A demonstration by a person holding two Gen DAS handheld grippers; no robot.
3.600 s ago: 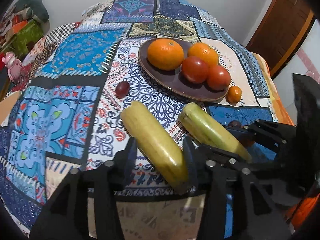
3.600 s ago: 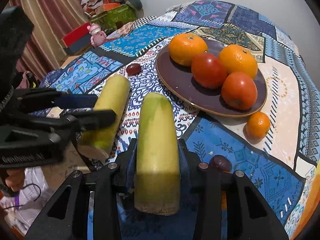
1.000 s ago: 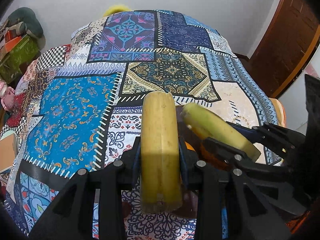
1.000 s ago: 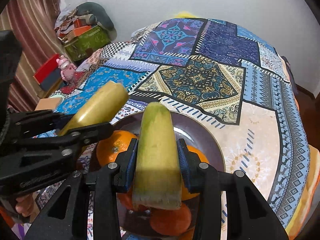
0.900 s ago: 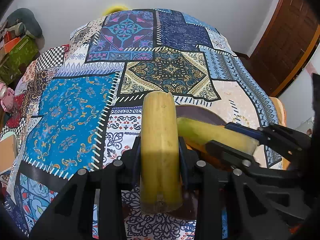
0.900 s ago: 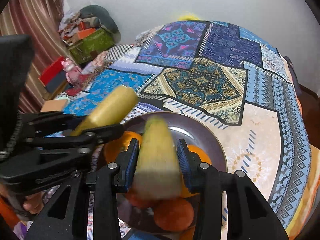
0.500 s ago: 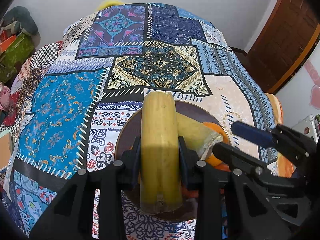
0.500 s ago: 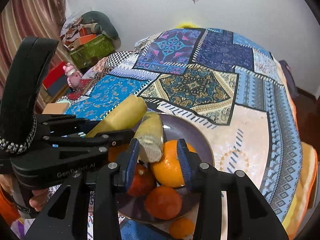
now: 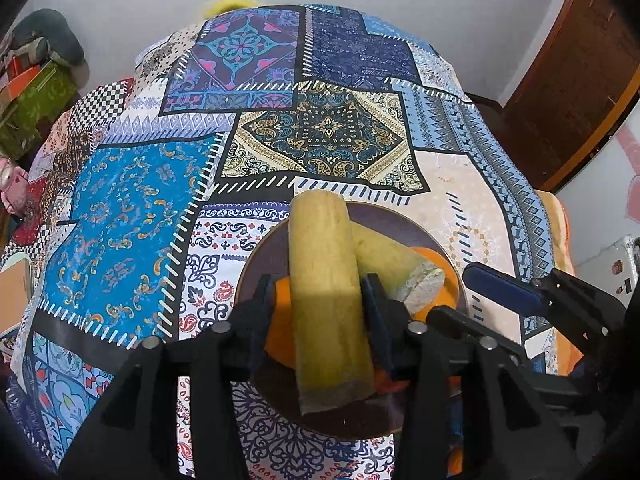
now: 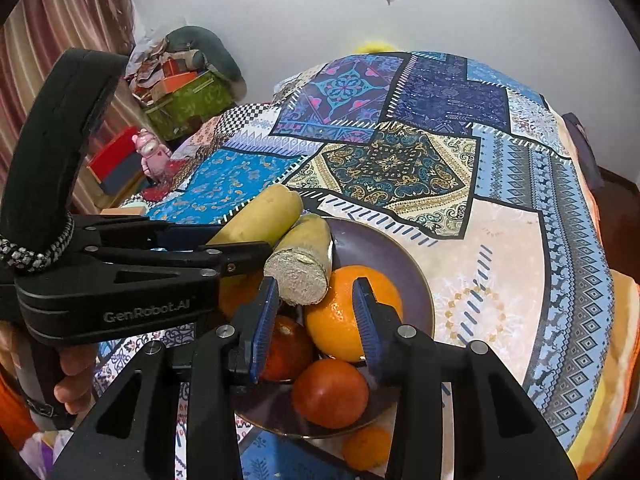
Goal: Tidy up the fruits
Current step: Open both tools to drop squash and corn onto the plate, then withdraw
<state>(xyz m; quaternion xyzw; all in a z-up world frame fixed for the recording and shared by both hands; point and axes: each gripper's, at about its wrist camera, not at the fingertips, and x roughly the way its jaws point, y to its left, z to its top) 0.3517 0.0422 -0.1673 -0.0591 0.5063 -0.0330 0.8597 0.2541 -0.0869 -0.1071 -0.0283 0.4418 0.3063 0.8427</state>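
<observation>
Firmly clamped between its two pads, the left gripper (image 9: 324, 312) holds a yellow banana piece (image 9: 326, 300) that points forward over the dark plate (image 9: 260, 256), its cut end toward the camera. Just beside it, a second, greener banana piece (image 10: 306, 264) lies on the plate's fruit, leaning on the big orange (image 10: 348, 312) with its rough cut face turned toward the right gripper (image 10: 314, 320). That gripper is released, its blue-padded jaws spread apart with nothing between them, just short of the cut face. On the plate's near side sit a red tomato (image 10: 330, 392) and another reddish fruit (image 10: 288, 348), partly hidden by the finger. A small orange (image 10: 366, 446) rests on the patchwork tablecloth (image 10: 520, 240) just outside the plate's near rim. Beyond the cloth, left of the plate, stands a pink toy (image 10: 150, 154).
</observation>
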